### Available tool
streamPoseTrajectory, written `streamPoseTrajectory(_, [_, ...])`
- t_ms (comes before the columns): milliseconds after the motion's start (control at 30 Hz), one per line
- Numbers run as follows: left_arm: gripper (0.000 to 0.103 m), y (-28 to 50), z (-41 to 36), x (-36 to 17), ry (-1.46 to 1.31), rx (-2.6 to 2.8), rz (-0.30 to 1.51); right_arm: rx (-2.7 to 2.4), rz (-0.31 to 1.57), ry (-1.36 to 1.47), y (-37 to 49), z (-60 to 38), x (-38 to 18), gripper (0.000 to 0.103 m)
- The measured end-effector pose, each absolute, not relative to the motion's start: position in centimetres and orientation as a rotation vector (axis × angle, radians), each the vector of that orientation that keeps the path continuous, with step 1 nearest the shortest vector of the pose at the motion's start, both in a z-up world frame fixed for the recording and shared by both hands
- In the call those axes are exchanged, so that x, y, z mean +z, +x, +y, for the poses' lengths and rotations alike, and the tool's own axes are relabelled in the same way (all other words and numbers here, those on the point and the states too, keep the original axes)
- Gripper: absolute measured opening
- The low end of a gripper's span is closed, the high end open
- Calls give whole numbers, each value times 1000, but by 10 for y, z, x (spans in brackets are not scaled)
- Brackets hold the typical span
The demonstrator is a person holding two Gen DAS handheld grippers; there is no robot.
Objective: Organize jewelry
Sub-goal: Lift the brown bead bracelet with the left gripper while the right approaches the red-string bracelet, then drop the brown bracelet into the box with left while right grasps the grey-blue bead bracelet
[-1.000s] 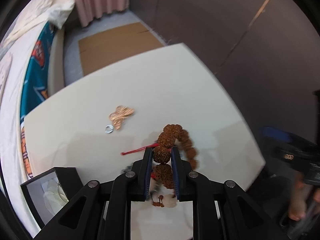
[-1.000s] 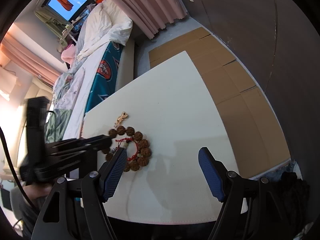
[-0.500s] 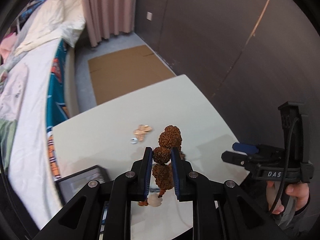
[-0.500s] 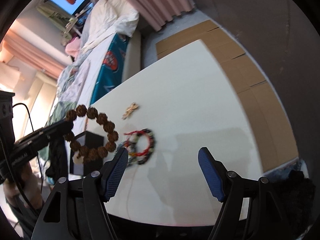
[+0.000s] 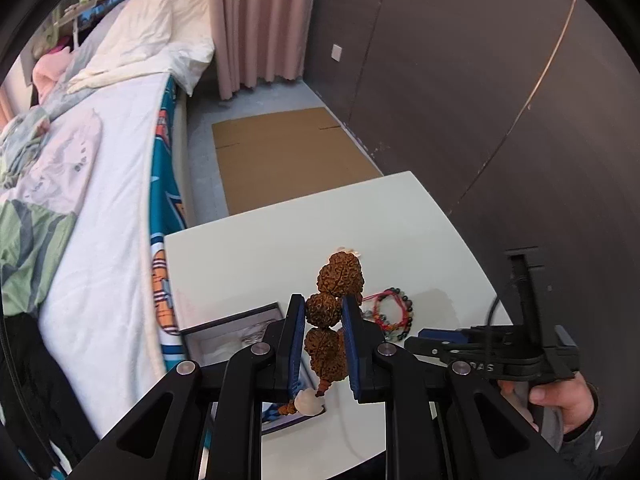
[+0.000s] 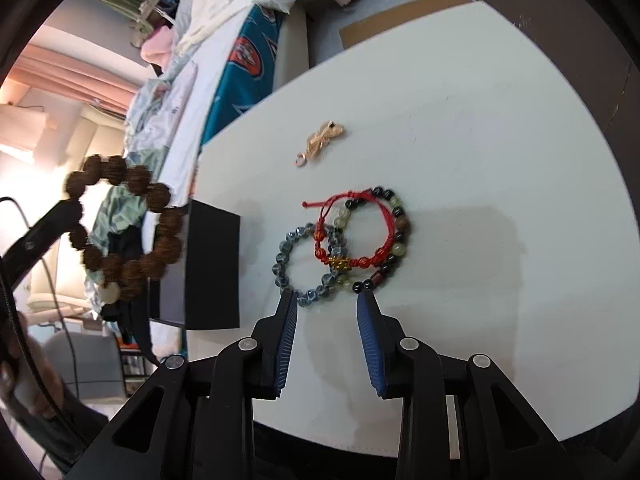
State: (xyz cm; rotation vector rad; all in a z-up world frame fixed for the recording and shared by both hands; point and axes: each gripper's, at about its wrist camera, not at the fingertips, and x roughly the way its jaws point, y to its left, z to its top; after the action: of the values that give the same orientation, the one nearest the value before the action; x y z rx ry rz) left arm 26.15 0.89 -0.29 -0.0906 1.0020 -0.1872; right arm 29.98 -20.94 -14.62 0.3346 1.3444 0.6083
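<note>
My left gripper [image 5: 323, 312] is shut on a brown bead bracelet [image 5: 326, 320] with large knobbly beads and holds it in the air above a black jewelry box [image 5: 236, 330]. In the right wrist view the bracelet [image 6: 124, 232] hangs as a ring left of the box [image 6: 212, 264]. My right gripper [image 6: 327, 300] is open, just in front of a blue-grey bead bracelet [image 6: 308, 264], a red cord bracelet [image 6: 352, 232] and a dark bead bracelet [image 6: 396, 236] that overlap on the white table [image 6: 460, 120]. A gold chain with a ring [image 6: 322, 142] lies farther back.
A bed [image 5: 100, 184] with white covers runs along the table's left side. Cardboard [image 5: 288, 160] lies on the floor beyond the table. A dark wall [image 5: 480, 80] stands to the right. The right gripper and its hand [image 5: 500, 356] show in the left wrist view.
My left gripper has lifted the brown bead bracelet off the table and carried it left over the box. My right gripper has narrowed and moved close to the bracelets left on the table.
</note>
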Motion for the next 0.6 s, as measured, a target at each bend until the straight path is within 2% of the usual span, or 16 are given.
streamPoseTrajectory(467, [19,237,50,-10,-120,-141,1007,483,1343,187,300,-161,-158,26])
streamPoseTrajectory(533, [19,235,53,-13,-122,-136,1013,455,1326,157,299,-157,-156,20])
streamPoseTrajectory(600, [19,233,56,-16,-125,-133,1023,436,1317,155,301,-156,-156,18])
